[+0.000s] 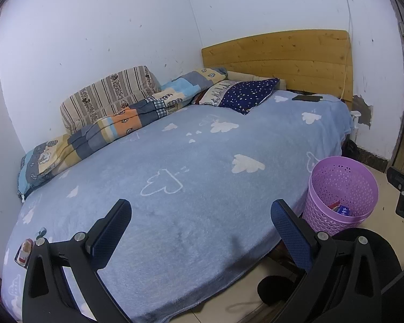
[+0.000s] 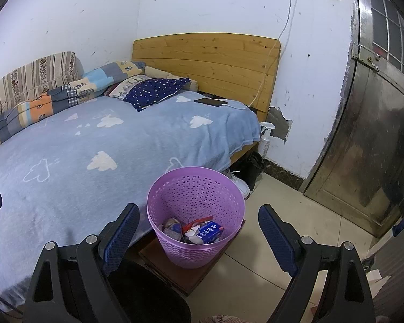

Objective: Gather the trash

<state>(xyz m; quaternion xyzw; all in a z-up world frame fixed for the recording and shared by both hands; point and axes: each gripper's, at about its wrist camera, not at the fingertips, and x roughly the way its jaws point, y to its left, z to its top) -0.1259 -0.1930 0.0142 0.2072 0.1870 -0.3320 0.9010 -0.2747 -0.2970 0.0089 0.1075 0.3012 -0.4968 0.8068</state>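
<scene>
A purple perforated trash basket [image 2: 195,207] stands on a low wooden board beside the bed; it also shows in the left wrist view [image 1: 340,188]. Inside lie a blue-and-white carton [image 2: 208,232], red wrapper scraps and crumpled trash. A small red-and-white wrapper [image 1: 24,251] lies on the blue blanket near the bed's left edge, left of my left gripper. My left gripper [image 1: 202,235] is open and empty over the bed's near edge. My right gripper [image 2: 199,238] is open and empty, just above the basket's near rim.
The bed [image 1: 188,148] has a blue cloud blanket, folded quilts [image 1: 107,118], a starry pillow [image 1: 245,92] and a phone on a charging cable [image 1: 307,97]. A wooden headboard [image 2: 207,59], a metal door [image 2: 369,145], shoes [image 2: 241,184] and a spray bottle [image 2: 265,137] are nearby.
</scene>
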